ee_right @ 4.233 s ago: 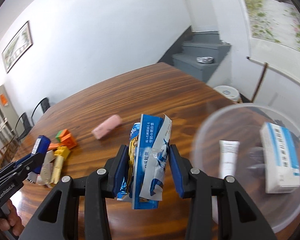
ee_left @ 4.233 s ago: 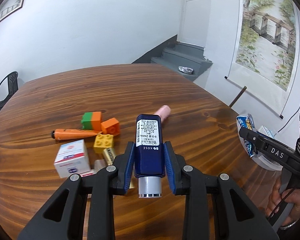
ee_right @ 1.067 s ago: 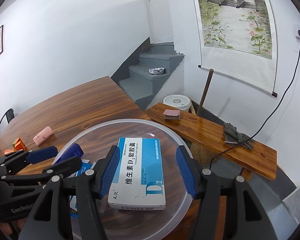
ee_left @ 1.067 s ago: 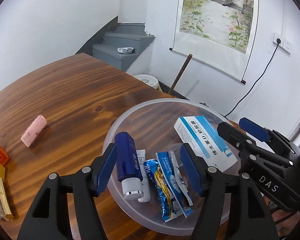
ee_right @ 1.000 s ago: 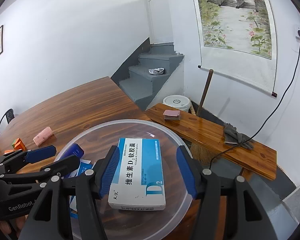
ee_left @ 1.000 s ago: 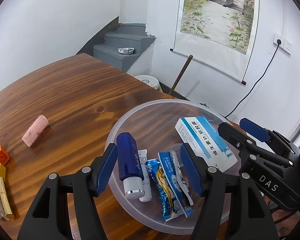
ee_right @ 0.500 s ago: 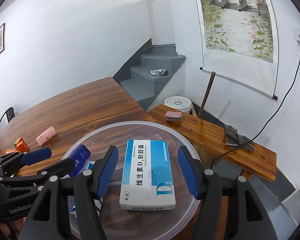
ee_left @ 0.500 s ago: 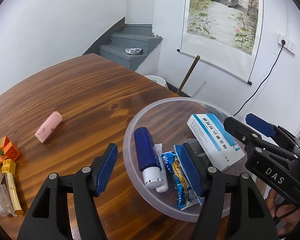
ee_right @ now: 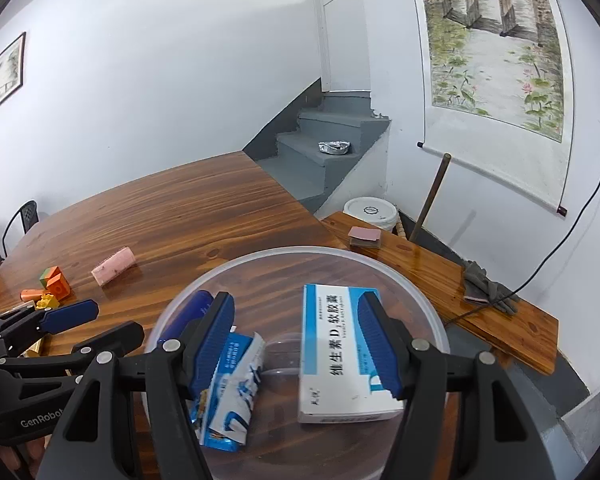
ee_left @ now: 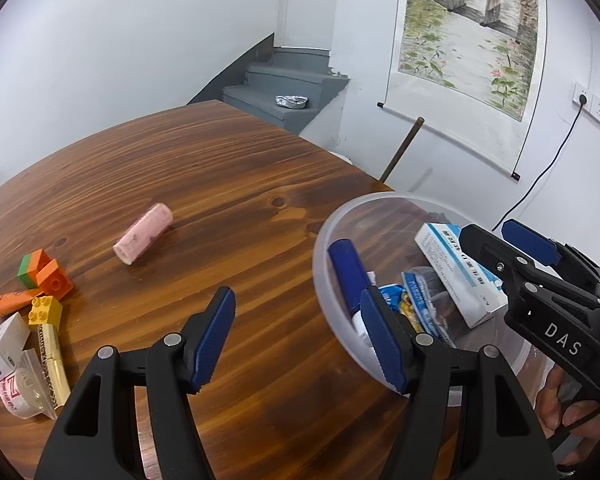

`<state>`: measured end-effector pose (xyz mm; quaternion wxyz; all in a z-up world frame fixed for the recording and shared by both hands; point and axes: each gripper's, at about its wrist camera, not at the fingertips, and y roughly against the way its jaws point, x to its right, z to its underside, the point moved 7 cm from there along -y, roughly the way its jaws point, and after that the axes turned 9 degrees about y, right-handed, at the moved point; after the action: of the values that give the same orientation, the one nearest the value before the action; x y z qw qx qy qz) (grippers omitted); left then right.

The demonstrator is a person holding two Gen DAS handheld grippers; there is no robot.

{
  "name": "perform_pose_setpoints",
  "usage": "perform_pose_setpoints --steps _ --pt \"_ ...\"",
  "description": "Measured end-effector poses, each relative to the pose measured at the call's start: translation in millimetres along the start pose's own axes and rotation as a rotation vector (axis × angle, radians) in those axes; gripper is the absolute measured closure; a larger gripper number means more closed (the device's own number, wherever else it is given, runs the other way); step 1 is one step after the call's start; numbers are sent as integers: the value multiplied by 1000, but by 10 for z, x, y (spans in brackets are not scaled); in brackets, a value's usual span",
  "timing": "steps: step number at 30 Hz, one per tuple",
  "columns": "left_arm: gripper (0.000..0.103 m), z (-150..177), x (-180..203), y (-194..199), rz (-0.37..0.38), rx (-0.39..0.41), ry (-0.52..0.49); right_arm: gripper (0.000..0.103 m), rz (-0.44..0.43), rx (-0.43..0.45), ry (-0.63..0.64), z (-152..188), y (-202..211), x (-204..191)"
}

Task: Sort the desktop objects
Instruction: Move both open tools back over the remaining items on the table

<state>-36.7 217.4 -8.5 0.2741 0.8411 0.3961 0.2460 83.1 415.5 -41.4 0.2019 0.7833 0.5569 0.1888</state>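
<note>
Hovering over the clear plastic bowl (ee_right: pixel 412 280) at the bench's (ee_left: pixel 228 168) right edge: right gripper (ee_right: pixel 300 338), jaws opening, nothing between the pads. Bowl contents: white-and-blue medicine box (ee_right: pixel 336 352) on the right side, torn blue sachet pack (ee_right: pixel 232 392) near left, dark blue bottle (ee_right: pixel 190 314) lying along the left wall. Left-wrist view also shows a white tube (ee_left: pixel 371 278) partly hidden beside the bottle.

Left gripper (ee_left: pixel 300 338) is wide open and empty; one jaw is over bare wood, the other overlaps the bowl's near-left rim.

Still on the bench:
- pink roll (ee_left: pixel 143 233), alone, mid-bench, left of the bowl
- far-left cluster: green-orange block (ee_left: pixel 30 266), orange brick (ee_left: pixel 55 280), yellow brick (ee_left: pixel 45 311), orange marker (ee_left: pixel 14 301)
- near-left cluster: small white box (ee_left: pixel 4 347), gold strip (ee_left: pixel 54 364), clear packet (ee_left: pixel 24 390); exact overlaps hard to tell

Person's hand (ee_left: pixel 560 408) visible on the right gripper's handle.
</note>
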Motion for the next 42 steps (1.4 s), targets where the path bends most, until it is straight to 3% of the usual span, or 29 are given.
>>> perform_pose_setpoints --steps 42 --pt "34 42 -1759 592 -231 90 208 26 -241 -57 188 -149 -292 -1697"
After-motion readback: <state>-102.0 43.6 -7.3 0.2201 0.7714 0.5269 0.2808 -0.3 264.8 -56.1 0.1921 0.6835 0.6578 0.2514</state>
